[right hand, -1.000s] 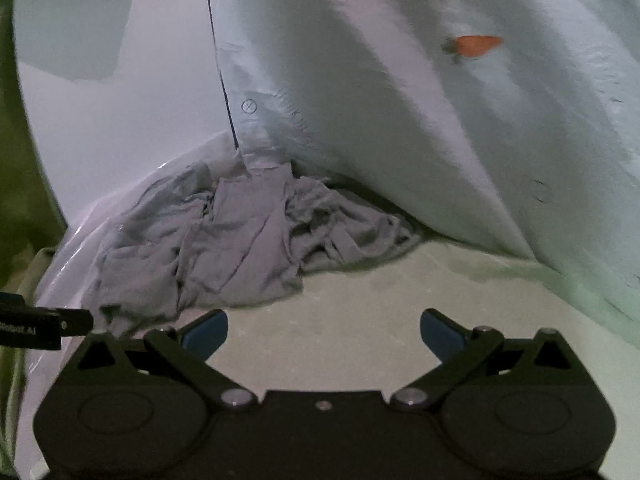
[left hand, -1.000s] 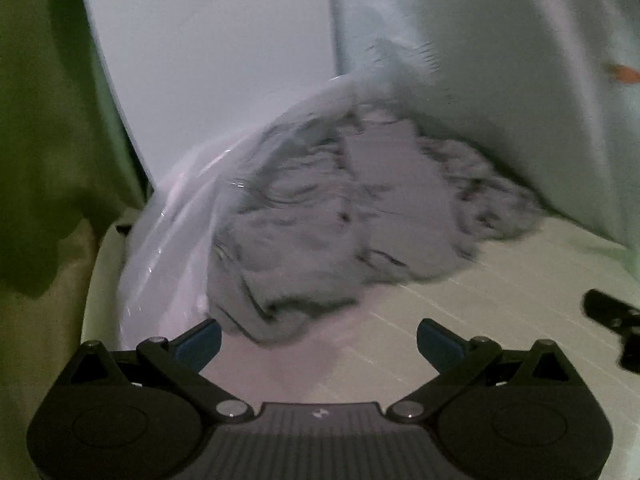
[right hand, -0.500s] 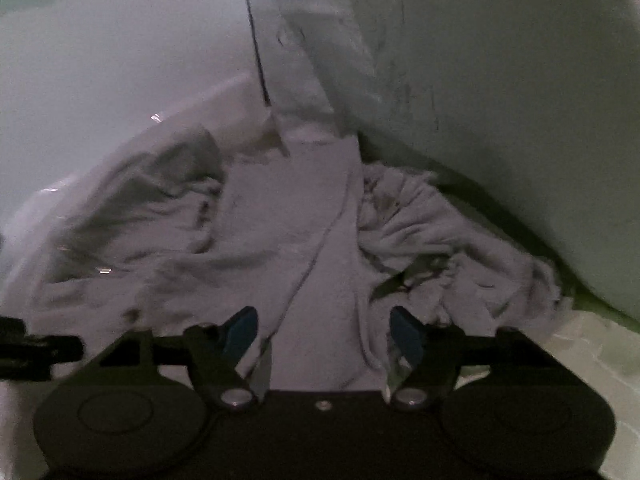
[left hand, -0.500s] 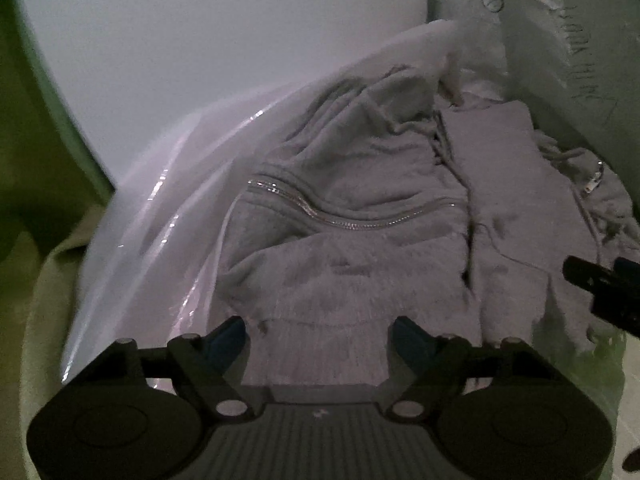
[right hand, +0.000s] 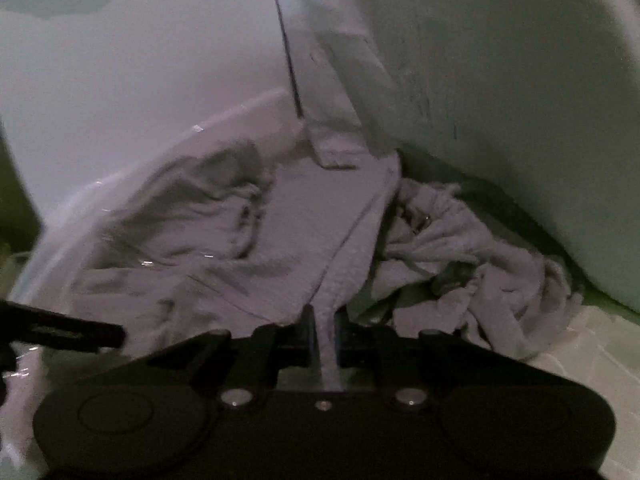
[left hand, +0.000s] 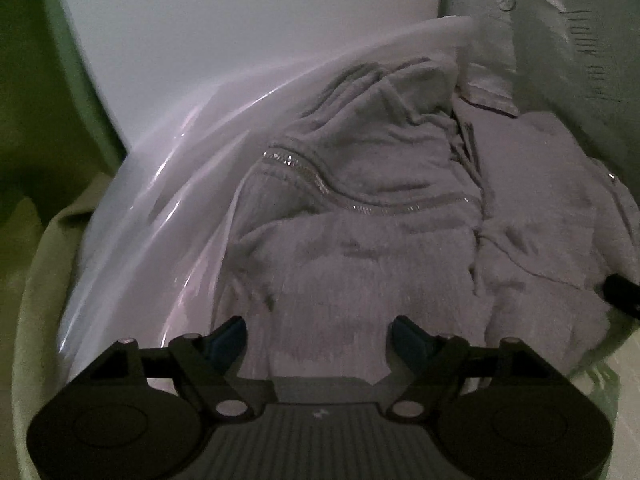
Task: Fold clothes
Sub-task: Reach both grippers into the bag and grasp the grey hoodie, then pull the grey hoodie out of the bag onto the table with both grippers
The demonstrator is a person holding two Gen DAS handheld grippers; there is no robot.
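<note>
Plainly, the right gripper (right hand: 322, 336) has its jaws drawn nearly together on a flat strip of the grey garment (right hand: 304, 240), which runs straight up and away from the pinch toward the back corner, so the cloth's long axis lies along the line of the fingers. The left gripper (left hand: 318, 336) stands with its jaws wide and nothing between them, the fuzzy near hem of the same garment (left hand: 360, 280) lying just ahead of and below the blue pads (left hand: 228, 338). From that side the zipper (left hand: 360, 206) crosses left to right, roughly square to the fingers, well beyond the tips. The garment is a crumpled heap, not folded, bunched into the corner where the pale wall (left hand: 240, 20) meets a hanging sheet (right hand: 500, 80), and it rests partly on a glossy plastic film (left hand: 152, 216) spread over the surface; a looser clump (right hand: 500, 272) trails off to the right of the held strip. Judging by this, the right hand already has its hold, and the left is the free one, nearest the near-left hem, which it would reach by moving forward and down.
</note>
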